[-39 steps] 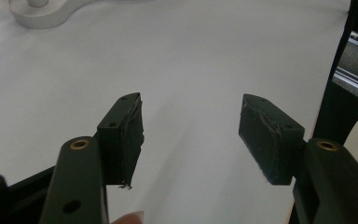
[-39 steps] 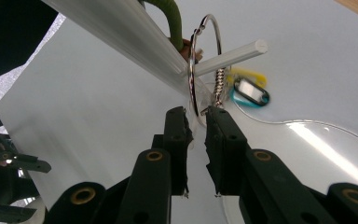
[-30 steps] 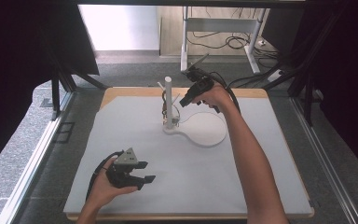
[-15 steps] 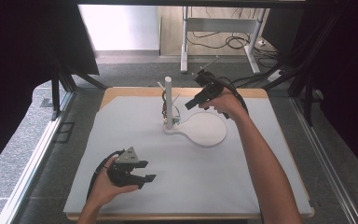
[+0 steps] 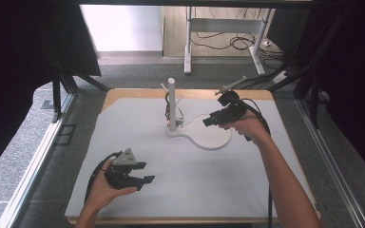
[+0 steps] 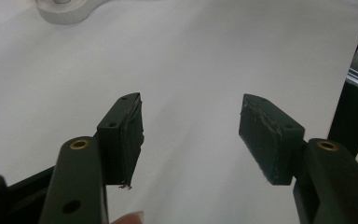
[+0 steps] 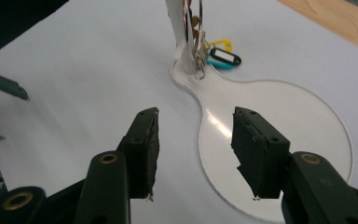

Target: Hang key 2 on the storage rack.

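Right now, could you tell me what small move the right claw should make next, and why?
Probably draw the right claw a little further back from the stand. Its jaws have just been opening with nothing between them, and the keys hang at the post, so the hanging looks done.

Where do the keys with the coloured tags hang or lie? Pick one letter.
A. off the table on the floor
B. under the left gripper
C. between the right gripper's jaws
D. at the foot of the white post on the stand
D: the keys with yellow and teal tags sit against the white post, ahead of the open, empty right gripper.
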### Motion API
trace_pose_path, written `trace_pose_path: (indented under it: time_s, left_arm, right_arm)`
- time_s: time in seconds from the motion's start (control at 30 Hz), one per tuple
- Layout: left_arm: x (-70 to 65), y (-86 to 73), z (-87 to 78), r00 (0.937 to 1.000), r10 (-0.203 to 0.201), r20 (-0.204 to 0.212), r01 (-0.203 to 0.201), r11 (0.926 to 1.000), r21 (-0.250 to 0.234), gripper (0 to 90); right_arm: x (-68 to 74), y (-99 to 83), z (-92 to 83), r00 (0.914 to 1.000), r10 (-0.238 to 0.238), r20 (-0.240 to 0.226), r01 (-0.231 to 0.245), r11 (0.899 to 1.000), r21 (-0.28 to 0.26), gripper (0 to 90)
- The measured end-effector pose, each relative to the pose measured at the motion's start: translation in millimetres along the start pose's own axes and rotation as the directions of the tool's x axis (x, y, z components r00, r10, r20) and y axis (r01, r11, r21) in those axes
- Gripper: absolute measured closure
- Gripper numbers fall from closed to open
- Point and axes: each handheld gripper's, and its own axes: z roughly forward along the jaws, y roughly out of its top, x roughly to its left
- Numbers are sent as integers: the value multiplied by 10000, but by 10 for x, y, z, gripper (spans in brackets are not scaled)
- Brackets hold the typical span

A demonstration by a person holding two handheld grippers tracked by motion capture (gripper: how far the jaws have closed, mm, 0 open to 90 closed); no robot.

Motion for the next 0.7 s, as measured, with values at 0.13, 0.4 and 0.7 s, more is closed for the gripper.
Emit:
trace_pose_path:
  time_s: [0.13,0.4,0.7]
  left_arm:
    - [-19,-12,-38,9999,-56,-98,55,10000,-61,400]
    - [-34,-42,-94,9994,-140,-311,138,9999,-71,399]
    - [-20,-48,-70,9991,-178,-375,180,9998,46,399]
  right_arm:
    - [27,-272,-52,9999,99,-31,-100,9995,-291,511]
    - [99,-964,-159,10000,7,-31,-10,9944,-1055,506]
    - [107,-1452,-120,9999,146,-29,-149,9906,-1363,503]
